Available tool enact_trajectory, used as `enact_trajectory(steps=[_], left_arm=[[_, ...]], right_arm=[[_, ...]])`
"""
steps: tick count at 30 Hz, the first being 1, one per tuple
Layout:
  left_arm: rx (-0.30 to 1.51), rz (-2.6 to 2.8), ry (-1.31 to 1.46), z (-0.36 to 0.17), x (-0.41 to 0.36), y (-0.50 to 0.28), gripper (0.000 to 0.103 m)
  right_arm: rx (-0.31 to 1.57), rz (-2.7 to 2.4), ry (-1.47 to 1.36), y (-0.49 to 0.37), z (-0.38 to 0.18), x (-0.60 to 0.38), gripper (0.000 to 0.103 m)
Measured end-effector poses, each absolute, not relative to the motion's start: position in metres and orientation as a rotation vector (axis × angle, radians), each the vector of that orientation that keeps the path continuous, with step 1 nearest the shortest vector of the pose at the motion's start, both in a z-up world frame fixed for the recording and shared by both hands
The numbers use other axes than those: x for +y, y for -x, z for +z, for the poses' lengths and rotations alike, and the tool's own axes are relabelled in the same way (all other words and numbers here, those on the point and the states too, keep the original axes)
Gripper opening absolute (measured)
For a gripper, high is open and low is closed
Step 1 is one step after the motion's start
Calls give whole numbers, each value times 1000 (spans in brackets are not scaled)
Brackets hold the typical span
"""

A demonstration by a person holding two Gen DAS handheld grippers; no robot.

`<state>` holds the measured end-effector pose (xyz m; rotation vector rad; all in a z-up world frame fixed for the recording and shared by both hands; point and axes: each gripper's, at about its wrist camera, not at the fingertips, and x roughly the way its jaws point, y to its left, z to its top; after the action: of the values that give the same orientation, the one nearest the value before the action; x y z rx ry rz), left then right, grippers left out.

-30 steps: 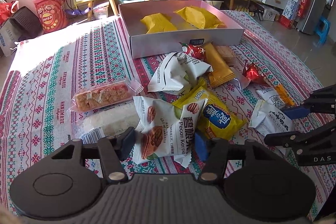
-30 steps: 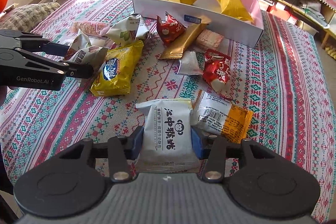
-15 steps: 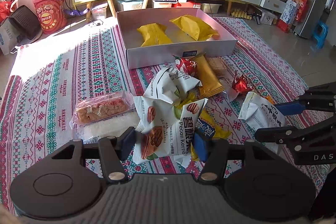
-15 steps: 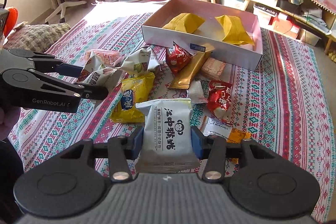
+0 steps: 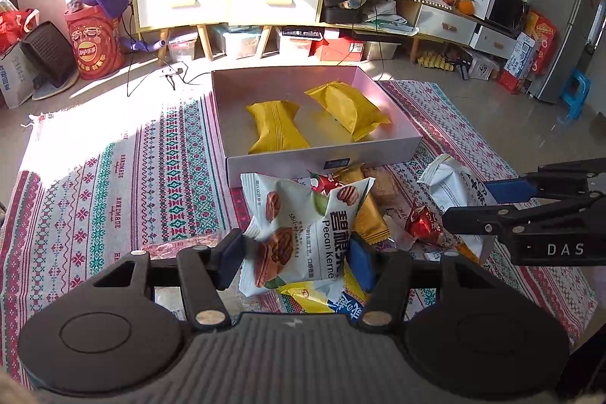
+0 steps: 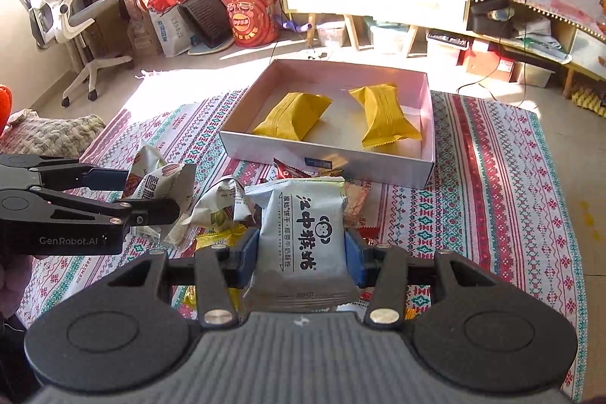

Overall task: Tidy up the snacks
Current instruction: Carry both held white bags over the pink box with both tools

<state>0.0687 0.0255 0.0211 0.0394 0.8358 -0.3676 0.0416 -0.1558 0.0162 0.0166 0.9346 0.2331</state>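
Note:
My left gripper (image 5: 295,258) is shut on a white pecan kernel packet (image 5: 303,226) and holds it above the patterned cloth. My right gripper (image 6: 302,258) is shut on a grey-white biscuit packet (image 6: 303,241), also lifted; that packet shows at the right of the left wrist view (image 5: 450,188). Ahead lies an open pink box (image 5: 322,161) (image 6: 424,161) with two yellow packets (image 5: 276,131) (image 6: 386,120) inside. More snacks lie in front of the box: a gold bar (image 5: 369,218), a red packet (image 5: 420,226) and a yellow chips bag (image 5: 306,296).
The patterned cloth (image 5: 125,177) covers the surface. Beyond it are white drawers (image 5: 227,2), a red Lay's bag (image 5: 94,44), an office chair (image 6: 64,14) and cluttered shelves. A grey cushion (image 6: 41,135) lies at the cloth's left edge.
Both grippers have risen with their packets and moved toward the box. The view now looks down into the box from higher up.

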Motion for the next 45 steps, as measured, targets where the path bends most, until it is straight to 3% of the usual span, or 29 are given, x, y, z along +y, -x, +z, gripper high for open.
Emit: enact_trajectory(steps=[18, 33, 45], left_arm=[[803, -295, 52, 23, 10, -126, 64], [749, -171, 136, 12, 2, -183, 64], [743, -188, 150, -11, -2, -206, 65]], right_arm=[[873, 138, -125, -93, 24, -175, 44], [892, 111, -319, -141, 0, -197, 44], [914, 130, -309, -160, -15, -185, 44]])
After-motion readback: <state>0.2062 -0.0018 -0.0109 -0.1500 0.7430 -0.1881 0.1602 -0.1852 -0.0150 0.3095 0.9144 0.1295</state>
